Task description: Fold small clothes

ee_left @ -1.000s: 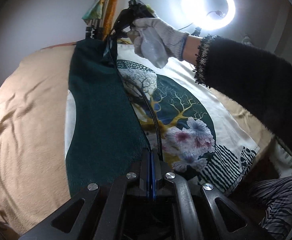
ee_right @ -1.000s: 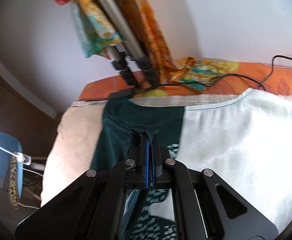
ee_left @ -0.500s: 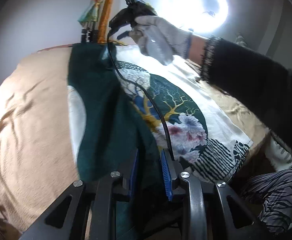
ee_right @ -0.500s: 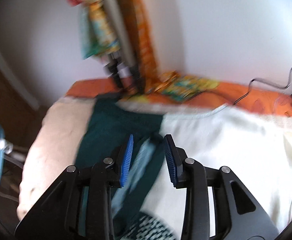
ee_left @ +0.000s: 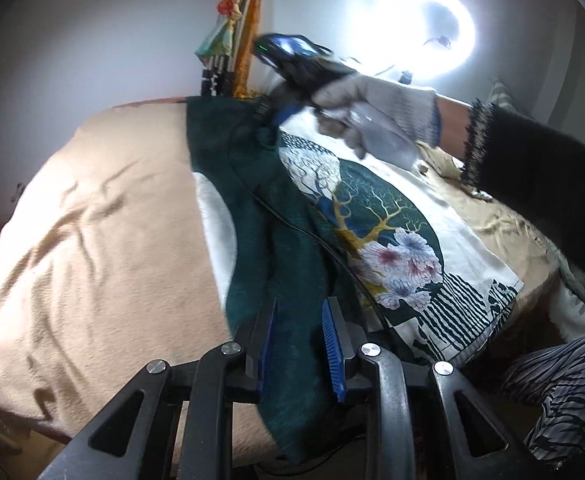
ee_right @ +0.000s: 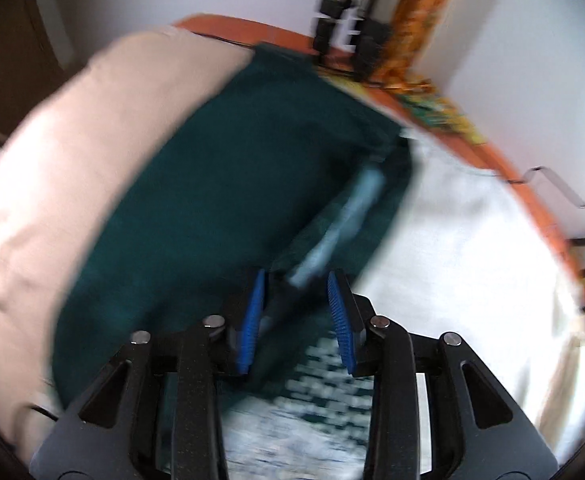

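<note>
A white garment with a dark green side and a tree-and-flower print (ee_left: 376,216) lies flat on the beige blanket (ee_left: 92,248). Its dark green part (ee_left: 276,216) is folded over along the left. My left gripper (ee_left: 298,312) is open, its jaws apart over the near end of the green fold. My right gripper (ee_left: 288,110), held by a gloved hand, is at the far end of the fold. In the blurred right wrist view that gripper (ee_right: 296,284) is open above the green cloth (ee_right: 220,184) and the white cloth (ee_right: 452,256).
A ring light (ee_left: 424,32) shines at the back right. Tripod legs with a patterned orange cloth (ee_left: 228,60) stand at the bed's far edge. A black cable (ee_left: 312,236) trails across the garment. A striped trouser leg (ee_left: 564,384) is at the near right.
Both grippers were shut on the green edge one second ago and have since opened and let it go. The right gripper has swung and lifted; its view is now blurred.
</note>
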